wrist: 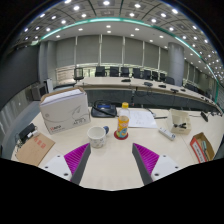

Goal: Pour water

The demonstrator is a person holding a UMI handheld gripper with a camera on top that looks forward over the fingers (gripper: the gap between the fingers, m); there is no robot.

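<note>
A white mug [98,137] stands on the pale table [112,165], just ahead of my left finger. A clear bottle with orange drink, a yellow cap and a coloured label [122,122] stands a little farther back, right of the mug. My gripper [112,160] is open and empty, its magenta pads [76,157] spread wide over bare table in front of both objects.
A white cardboard box [64,110] stands at the left, a brown box [35,150] nearer. Papers [140,118], a small white container [180,122] and a red-orange book [202,147] lie right. Office chairs and desks stand beyond.
</note>
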